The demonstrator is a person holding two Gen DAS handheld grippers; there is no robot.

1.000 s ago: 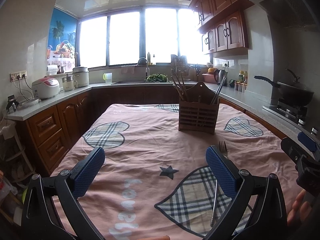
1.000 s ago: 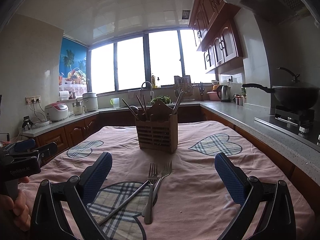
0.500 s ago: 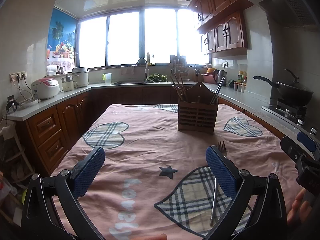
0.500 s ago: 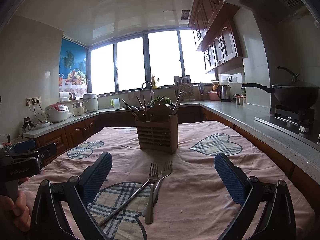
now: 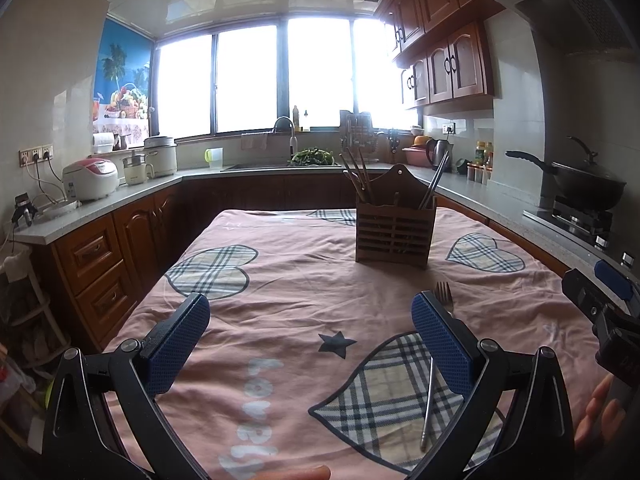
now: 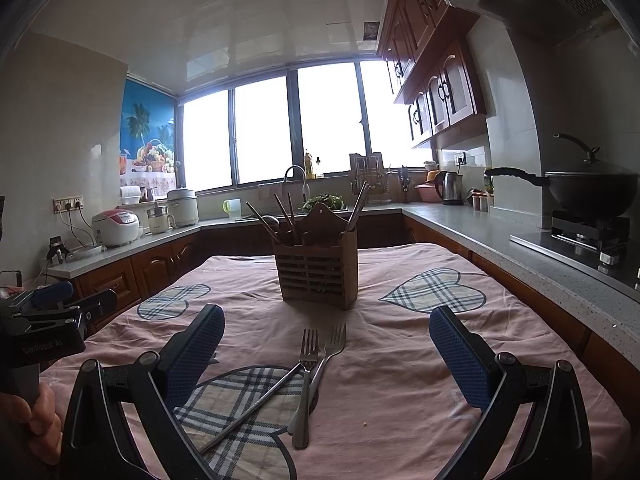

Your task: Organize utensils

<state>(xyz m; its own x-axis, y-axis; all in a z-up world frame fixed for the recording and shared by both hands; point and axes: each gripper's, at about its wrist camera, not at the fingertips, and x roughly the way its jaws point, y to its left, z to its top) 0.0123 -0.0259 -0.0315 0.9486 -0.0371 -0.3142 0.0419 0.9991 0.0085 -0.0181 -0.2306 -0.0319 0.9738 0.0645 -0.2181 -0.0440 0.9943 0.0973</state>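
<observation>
A wooden utensil holder (image 6: 318, 270) stands upright mid-table with chopsticks and spoons in it; it also shows in the left wrist view (image 5: 394, 232). Two metal forks (image 6: 310, 376) and a metal chopstick (image 6: 256, 404) lie loose on the pink cloth in front of it. In the left wrist view one fork (image 5: 443, 294) and a chopstick (image 5: 427, 404) show partly behind the right pad. My right gripper (image 6: 326, 352) is open and empty, above and just behind the forks. My left gripper (image 5: 310, 332) is open and empty, over the cloth left of the forks.
The table (image 6: 520, 344) is covered with a pink cloth with plaid hearts. Counters run around it: a rice cooker (image 5: 91, 178) on the left, a sink (image 5: 280, 166) at the back, a wok on a stove (image 6: 592, 194) on the right.
Both grippers have drifted only slightly; the holder sits a touch lower in the left wrist view. Nothing was taken hold of or let go.
</observation>
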